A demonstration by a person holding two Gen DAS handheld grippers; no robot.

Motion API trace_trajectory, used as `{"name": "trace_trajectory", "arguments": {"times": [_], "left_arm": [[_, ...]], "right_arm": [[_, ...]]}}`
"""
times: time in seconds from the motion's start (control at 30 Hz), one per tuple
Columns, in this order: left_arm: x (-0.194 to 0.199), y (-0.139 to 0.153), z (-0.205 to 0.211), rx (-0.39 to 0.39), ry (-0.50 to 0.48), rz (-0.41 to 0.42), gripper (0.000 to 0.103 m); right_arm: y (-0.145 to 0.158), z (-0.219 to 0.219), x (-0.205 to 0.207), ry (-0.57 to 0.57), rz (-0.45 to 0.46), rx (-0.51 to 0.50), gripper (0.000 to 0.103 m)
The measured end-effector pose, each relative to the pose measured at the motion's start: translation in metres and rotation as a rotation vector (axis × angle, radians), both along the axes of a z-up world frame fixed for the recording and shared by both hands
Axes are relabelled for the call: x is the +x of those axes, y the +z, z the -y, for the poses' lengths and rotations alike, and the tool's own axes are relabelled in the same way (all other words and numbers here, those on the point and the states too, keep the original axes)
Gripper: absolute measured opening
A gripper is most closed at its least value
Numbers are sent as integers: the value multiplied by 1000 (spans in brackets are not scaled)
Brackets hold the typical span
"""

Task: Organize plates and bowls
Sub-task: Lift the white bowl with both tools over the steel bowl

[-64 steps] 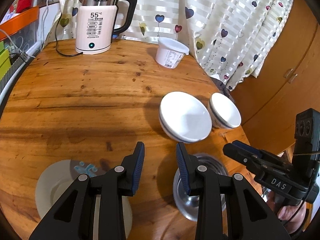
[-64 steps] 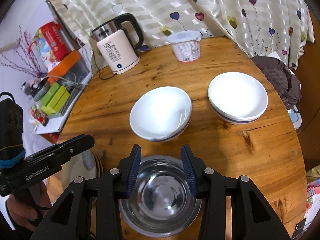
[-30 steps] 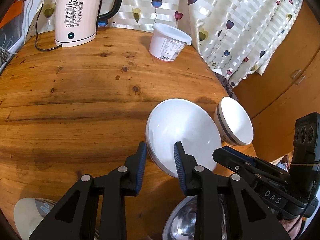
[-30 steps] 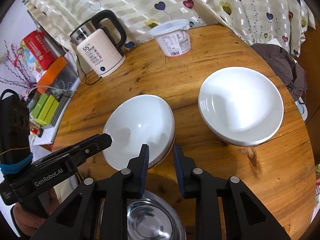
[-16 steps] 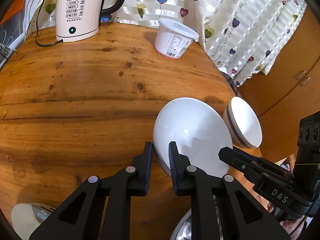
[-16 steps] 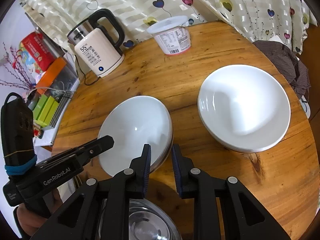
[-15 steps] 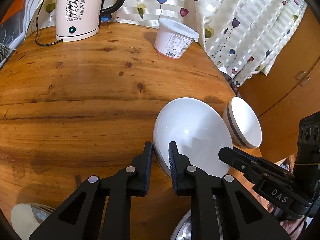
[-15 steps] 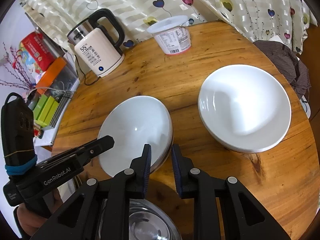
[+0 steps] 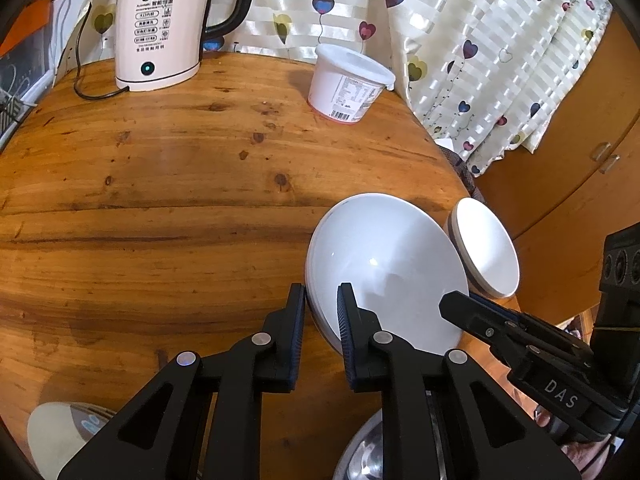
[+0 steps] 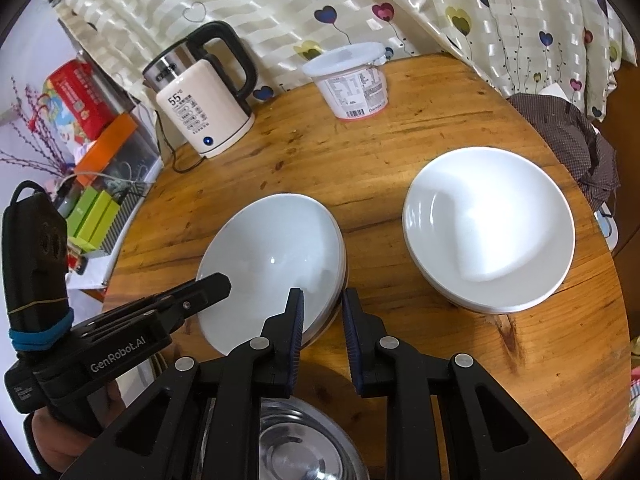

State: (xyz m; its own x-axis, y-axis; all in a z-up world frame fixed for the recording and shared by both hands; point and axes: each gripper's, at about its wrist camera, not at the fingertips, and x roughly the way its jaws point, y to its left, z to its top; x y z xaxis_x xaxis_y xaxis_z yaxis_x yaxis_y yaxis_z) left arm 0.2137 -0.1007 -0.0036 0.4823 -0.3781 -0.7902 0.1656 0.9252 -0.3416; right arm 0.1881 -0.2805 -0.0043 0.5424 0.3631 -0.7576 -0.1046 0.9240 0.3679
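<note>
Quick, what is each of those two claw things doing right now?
Left gripper: closed on the left rim of the near white bowl.
Right gripper: closed on the same bowl's right rim.

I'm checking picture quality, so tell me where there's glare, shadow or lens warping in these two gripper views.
Left wrist view: fisheye bends the table edge; a small glint sits on the near white bowl.
Right wrist view: a bright patch washes out the far white bowl, the steel bowl lies in the gripper's shadow, and the frame corners are black.
</note>
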Motion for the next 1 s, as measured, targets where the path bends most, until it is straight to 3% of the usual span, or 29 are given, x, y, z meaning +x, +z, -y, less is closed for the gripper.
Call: {"name": "trace_trajectory", "arguments": {"times": [0.6,1.0], "left_arm": [[-42,35,-3,-7,-13,67,17],[-75,44,-3,-11,-32,78,17]], "right_arm": [[40,-3,-42,-2,69,-13,19],[51,-3,-82,-16,79,-10,19]]}}
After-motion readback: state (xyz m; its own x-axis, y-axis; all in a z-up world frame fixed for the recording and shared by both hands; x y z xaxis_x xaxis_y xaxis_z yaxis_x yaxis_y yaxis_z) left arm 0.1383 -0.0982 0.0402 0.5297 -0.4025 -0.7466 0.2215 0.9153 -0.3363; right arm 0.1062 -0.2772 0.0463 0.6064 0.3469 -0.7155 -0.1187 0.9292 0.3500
